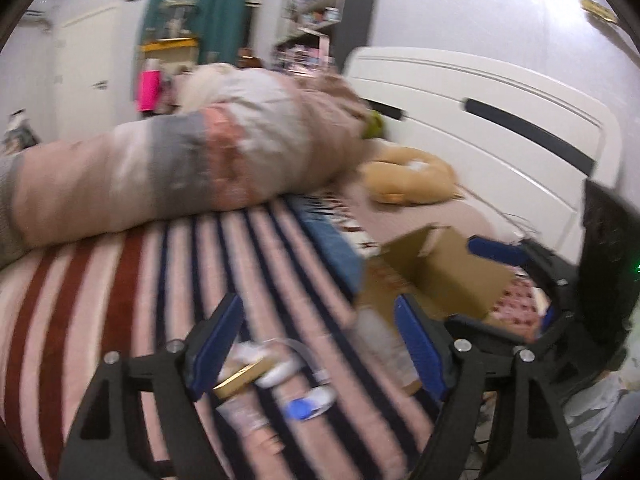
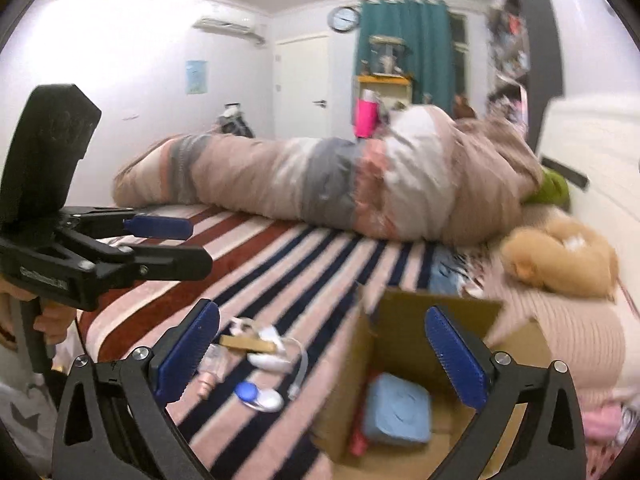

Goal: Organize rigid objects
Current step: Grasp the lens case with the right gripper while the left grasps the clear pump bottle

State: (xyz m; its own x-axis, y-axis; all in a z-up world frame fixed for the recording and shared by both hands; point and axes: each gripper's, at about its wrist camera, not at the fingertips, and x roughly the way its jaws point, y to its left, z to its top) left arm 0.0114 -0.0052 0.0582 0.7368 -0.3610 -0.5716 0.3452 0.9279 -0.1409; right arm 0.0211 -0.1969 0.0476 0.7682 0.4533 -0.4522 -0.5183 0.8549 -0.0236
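Grippers (both released) hover level: left gripper (image 1: 316,344) above clutter, right gripper (image 2: 320,352) over box (image 2: 400,360).

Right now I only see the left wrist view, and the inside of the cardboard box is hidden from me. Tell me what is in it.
Observer: A light blue square case lies on the floor of the cardboard box.
Operator: List anything else in there.
Observer: A small pink item sits beside the case, near the box's left wall. It is too blurred to name.
Operator: Report the right gripper's state.
Observer: The right gripper points into the box's open top, jaws wide apart with nothing between them.
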